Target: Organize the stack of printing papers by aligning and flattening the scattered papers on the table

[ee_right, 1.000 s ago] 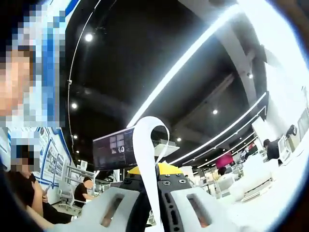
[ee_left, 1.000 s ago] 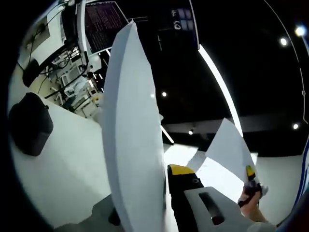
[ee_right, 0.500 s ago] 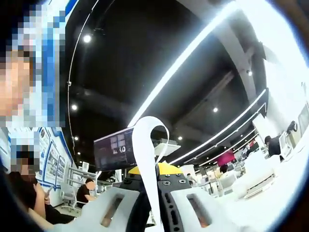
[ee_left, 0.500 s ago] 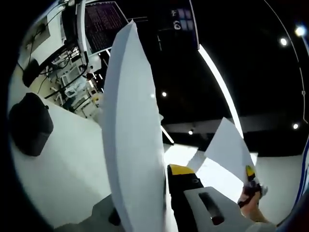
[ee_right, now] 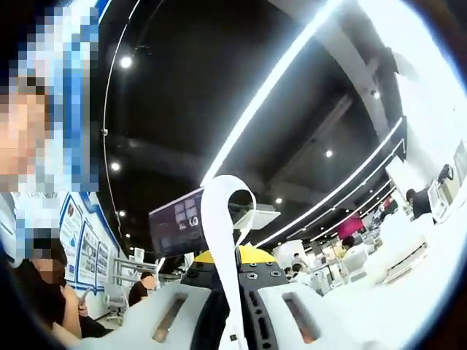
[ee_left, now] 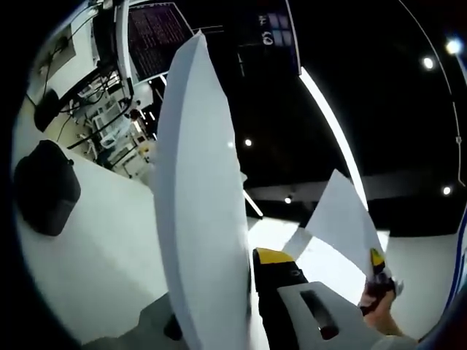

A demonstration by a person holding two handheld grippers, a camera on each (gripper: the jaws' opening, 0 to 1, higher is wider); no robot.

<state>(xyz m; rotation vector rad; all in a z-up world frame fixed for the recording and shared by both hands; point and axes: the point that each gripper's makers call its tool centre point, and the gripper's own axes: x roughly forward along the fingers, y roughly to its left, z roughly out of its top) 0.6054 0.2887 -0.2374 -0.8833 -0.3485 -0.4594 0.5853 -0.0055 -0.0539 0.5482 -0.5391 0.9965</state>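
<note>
- Since earlier frames: right gripper view has rolled slightly; paper stack (ee_left: 201, 219) unchanged in both grips.
- Left gripper (ee_left: 252, 306): jaws pinching the stack's edge, sheets bowed upward.
- Right gripper (ee_right: 232, 306): jaws pressed on a curled sheet edge (ee_right: 222, 240); also seen at (ee_left: 378, 281).
- Stack held aloft, above the bench (ee_left: 95, 240).
- Risk: uneven pinch lets sheets slip, fan or crease.

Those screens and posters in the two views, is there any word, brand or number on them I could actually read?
Nothing can be read with certainty.
Monitor in the left gripper view: rows of text, too small and blurred.
Dark hanging sign in the left gripper view: pale marks, illegible.
Screen in the right gripper view: small tiles, no readable words.
Wall posters in the right gripper view: too blurred.
Held paper: blank.
</note>
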